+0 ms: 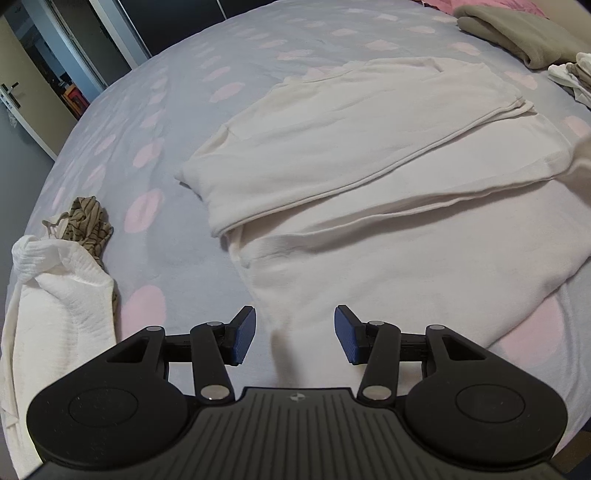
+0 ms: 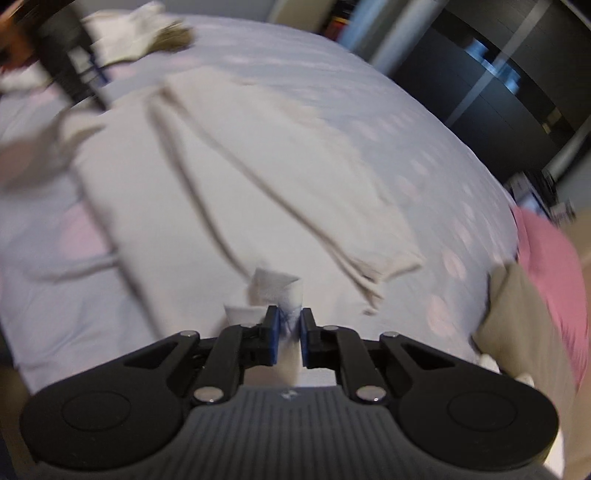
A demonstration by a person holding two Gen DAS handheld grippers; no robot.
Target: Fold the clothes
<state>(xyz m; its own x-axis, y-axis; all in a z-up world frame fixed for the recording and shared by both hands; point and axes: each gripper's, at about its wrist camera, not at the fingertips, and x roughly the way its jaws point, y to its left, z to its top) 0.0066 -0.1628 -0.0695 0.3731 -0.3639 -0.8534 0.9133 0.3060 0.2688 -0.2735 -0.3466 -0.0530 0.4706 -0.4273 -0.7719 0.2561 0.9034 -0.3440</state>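
A cream-white garment lies spread on the bed, one part folded over the rest along a diagonal hem. My left gripper hovers open just above its near edge, nothing between the blue pads. In the blurred right wrist view the same garment stretches away across the bed. My right gripper is shut on a bunched corner of the cream-white garment, and a white tag or fold sticks up past the fingertips.
The bed sheet is grey with pink dots. A white textured cloth and a striped brown piece lie at the left. A folded beige item and small white cloths sit far right. Pink bedding borders the right.
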